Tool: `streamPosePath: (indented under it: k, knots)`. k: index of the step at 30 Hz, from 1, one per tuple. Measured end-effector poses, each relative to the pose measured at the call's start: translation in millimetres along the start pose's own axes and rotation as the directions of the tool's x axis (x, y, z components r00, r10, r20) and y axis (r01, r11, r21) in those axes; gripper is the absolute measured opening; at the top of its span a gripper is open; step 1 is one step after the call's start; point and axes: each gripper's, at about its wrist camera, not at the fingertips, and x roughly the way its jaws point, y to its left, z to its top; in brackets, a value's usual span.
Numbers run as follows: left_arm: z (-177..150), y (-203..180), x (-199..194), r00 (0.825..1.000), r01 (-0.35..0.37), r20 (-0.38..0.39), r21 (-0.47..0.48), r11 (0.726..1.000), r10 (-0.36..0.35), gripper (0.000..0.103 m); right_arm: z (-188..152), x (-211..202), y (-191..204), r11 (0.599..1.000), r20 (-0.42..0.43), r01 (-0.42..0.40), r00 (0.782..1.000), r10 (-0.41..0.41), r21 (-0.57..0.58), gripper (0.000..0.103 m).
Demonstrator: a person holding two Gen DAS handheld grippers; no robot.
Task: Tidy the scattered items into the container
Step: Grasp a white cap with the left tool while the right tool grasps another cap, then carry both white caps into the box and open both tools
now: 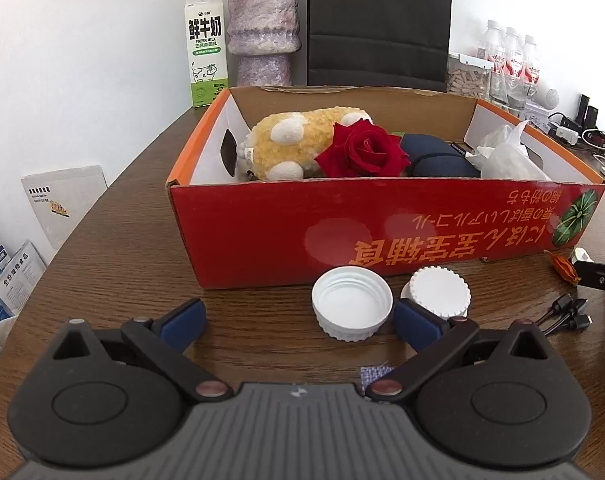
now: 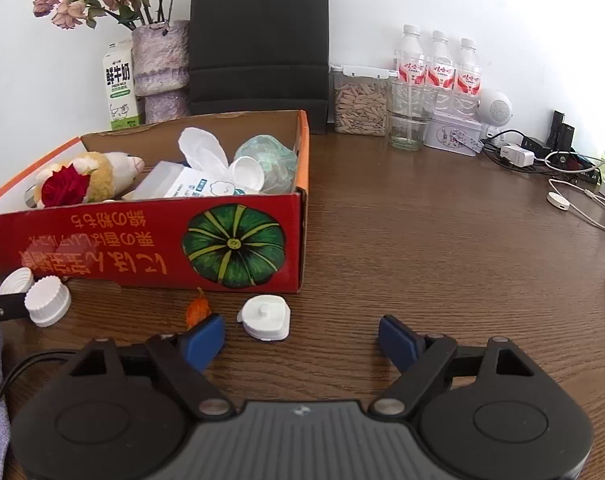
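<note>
Both pictures are bright and mostly sharp. Soft daylight shines on the red box point(image 1: 262, 236) and brown table point(image 2: 422, 240). Edges bend round, with dark corners.

This looks like a home or small office corner. A dark brown wood-grain table point(image 2: 422, 240) stands against a plain white wall. Along the back stand a mottled purple ceramic vase of dried roses point(image 2: 160, 64), a green-and-white fresh milk carton point(image 1: 205, 48), three clear plastic water bottles with red labels point(image 2: 438, 64) and, at the right edge, tangled white chargers and cables point(image 2: 558, 168).
</note>
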Motion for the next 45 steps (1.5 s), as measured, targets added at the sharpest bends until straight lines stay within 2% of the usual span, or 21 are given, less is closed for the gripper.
streamPosePath:
  k: [3,4,5,7,8,9,10,24,34,40,45]
  knots:
    - [1,0,0,1.0,-0.003,0.008,-0.009,1.0,0.003,0.093,3,3,1,1.0,0.004,-0.015,1.0,0.015,0.0,0.075]
    - [1,0,-1,1.0,-0.001,0.012,-0.009,1.0,0.001,0.09,4,3,2,1.0,0.008,-0.021,1.0,0.021,-0.004,0.069]
    - [1,0,-2,1.0,0.001,0.02,-0.008,1.0,0.0,0.083,4,2,4,0.999,0.013,-0.03,0.999,0.03,-0.013,0.065]
    - [1,-1,-4,0.999,0.005,0.032,-0.005,1.0,-0.005,0.07,3,0,7,0.998,0.02,-0.051,0.998,0.052,-0.029,0.044]
    - [1,-1,-5,0.999,0.012,0.038,-0.004,1.0,-0.011,0.059,3,-1,8,0.998,0.023,-0.059,0.998,0.06,-0.037,0.038]
    - [0,-1,-6,0.999,0.017,0.045,-0.003,1.0,-0.017,0.04,3,-2,8,0.997,0.025,-0.063,0.998,0.064,-0.04,0.029]
    - [0,-1,-8,0.998,0.021,0.051,-0.004,1.0,-0.021,0.041,3,-3,9,0.997,0.027,-0.063,0.998,0.064,-0.041,0.024]
    - [-1,4,-10,0.998,0.031,0.06,-0.051,0.998,-0.028,0.041,1,-16,12,0.997,0.096,-0.054,0.994,0.059,-0.061,0.024]
    - [-5,14,-25,0.99,0.04,0.142,-0.113,0.993,-0.023,0.041,-2,-28,12,0.997,0.172,-0.034,0.984,0.046,-0.067,0.024]
    - [-10,19,-39,0.976,0.053,0.215,-0.153,0.987,-0.019,0.041,-6,-43,16,0.996,0.268,-0.002,0.963,0.025,-0.085,0.024]
    - [-13,17,-49,0.962,0.045,0.271,-0.143,0.989,-0.004,0.041,-10,-55,20,0.994,0.339,0.011,0.941,0.027,-0.109,0.024]
